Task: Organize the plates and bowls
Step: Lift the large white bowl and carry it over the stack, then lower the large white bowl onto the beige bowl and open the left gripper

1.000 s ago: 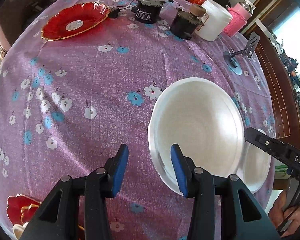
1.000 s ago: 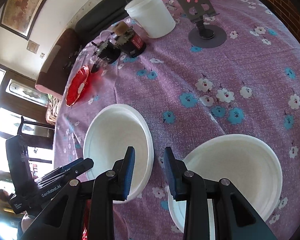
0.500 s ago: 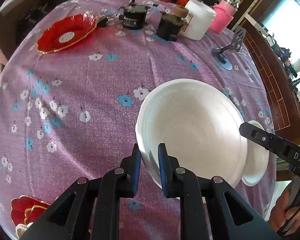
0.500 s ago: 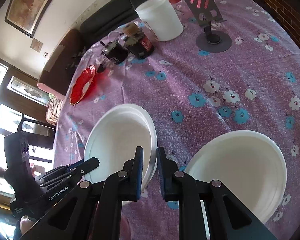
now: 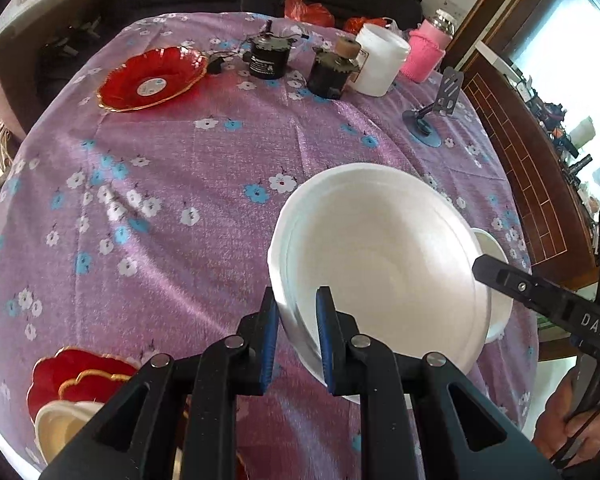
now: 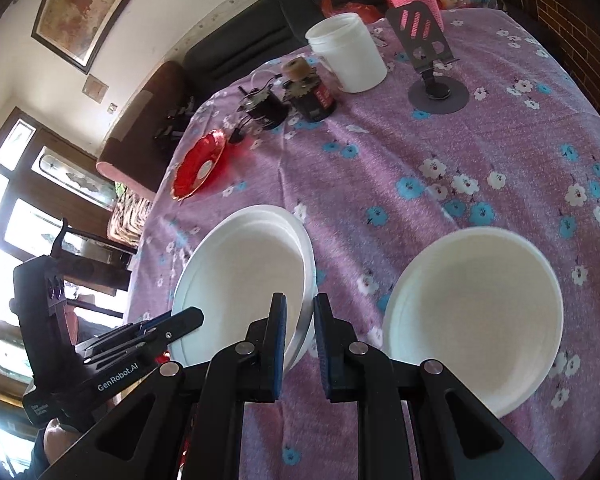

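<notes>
Both tongs have closed on the white bowl's rim and lifted it.
We pinch the white bowl (image 5: 380, 252) with left tongs (image 5: 298, 344) and right tongs (image 6: 300, 352) on opposite sides, keeping it steady above the surface (image 5: 160, 208), near another bowl (image 6: 476, 312) for stacking.

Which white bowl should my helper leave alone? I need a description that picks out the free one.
On the purple flowered tablecloth sit two white bowls. The free white bowl rests flat on the cloth; unlike the held white bowl beside it, no gripper pinches its rim.
</notes>
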